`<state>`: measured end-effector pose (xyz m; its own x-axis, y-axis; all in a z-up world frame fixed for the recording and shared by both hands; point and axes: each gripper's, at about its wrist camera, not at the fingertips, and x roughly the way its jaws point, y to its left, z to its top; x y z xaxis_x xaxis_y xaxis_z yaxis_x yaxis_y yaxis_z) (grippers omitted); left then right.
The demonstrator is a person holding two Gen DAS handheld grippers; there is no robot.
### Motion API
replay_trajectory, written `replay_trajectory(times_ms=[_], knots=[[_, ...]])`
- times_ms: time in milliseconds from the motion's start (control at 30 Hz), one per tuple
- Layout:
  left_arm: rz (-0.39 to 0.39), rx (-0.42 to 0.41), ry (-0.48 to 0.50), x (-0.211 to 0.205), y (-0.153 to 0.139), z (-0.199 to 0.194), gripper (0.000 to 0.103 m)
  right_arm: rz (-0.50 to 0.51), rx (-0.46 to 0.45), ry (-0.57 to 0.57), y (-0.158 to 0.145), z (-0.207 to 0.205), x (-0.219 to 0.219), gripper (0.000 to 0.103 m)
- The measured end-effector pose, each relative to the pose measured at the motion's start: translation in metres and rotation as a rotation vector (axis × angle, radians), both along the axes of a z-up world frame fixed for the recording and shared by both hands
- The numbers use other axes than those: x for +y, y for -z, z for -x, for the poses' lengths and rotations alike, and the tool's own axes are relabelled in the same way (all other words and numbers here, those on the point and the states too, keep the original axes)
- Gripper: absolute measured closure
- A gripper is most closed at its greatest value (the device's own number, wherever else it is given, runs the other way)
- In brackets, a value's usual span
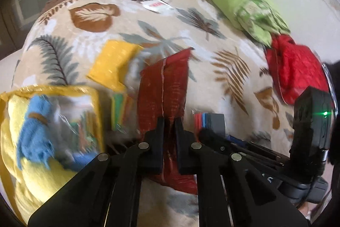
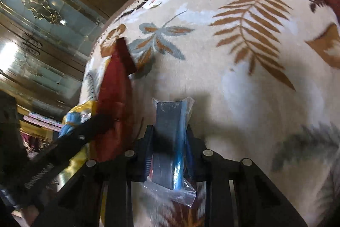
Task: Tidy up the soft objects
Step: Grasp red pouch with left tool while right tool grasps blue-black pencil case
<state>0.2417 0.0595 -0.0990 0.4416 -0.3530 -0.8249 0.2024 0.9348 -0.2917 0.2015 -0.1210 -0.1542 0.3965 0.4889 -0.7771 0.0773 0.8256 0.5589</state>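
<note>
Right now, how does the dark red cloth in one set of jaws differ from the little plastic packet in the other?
The dark red cloth is a single plain fabric sheet with a pale seam; the plastic packet is a clear bag holding grey and blue folded pieces. The cloth is far larger than the packet. The cloth is in the left gripper, the packet in the right gripper. Both are clamped above the leaf-print blanket.

Camera placement: two wrist fisheye views, both angled steeply down at close range.

The left wrist view looks along the left tool (image 1: 169,127) over a leaf-patterned blanket (image 1: 212,39), with the right tool (image 1: 312,120) at its right edge. The right wrist view looks along the right tool (image 2: 170,137), with the left tool (image 2: 99,120) at lower left. Both share the blanket and the dark red cloth (image 1: 163,86).
</note>
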Motion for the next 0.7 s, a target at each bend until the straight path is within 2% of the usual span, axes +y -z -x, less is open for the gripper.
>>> replay_trajectory(times_ms=[233,333,500,533,600,633,667,700], knots=[[0.084,0.032,0.052,-0.016,-0.003,0.059,0.096,0.001,-0.033,0.040,-0.015,0.052,-0.037,0.077],[0.085,0.052,0.076,-0.028,0.001,0.079,0.097,-0.004,-0.018,0.046,-0.013,0.067,-0.047,0.077],[0.124,0.110,0.126,-0.046,0.012,0.090,0.095,-0.017,0.004,0.086,-0.005,0.079,-0.060,0.077],[0.106,0.104,0.120,-0.048,0.011,0.091,0.089,-0.008,0.001,0.092,-0.005,0.079,-0.062,0.077],[0.062,0.083,0.099,-0.048,0.007,0.090,0.070,-0.005,-0.001,0.101,-0.006,0.081,-0.066,0.077],[0.044,0.067,0.091,-0.047,0.008,0.088,0.050,-0.009,0.001,0.102,-0.005,0.082,-0.068,0.077],[0.031,0.049,0.086,-0.047,0.008,0.086,0.040,-0.006,0.000,0.101,-0.005,0.083,-0.070,0.077],[0.024,0.033,0.081,-0.046,0.009,0.083,0.040,0.005,-0.004,0.100,-0.006,0.084,-0.071,0.077]])
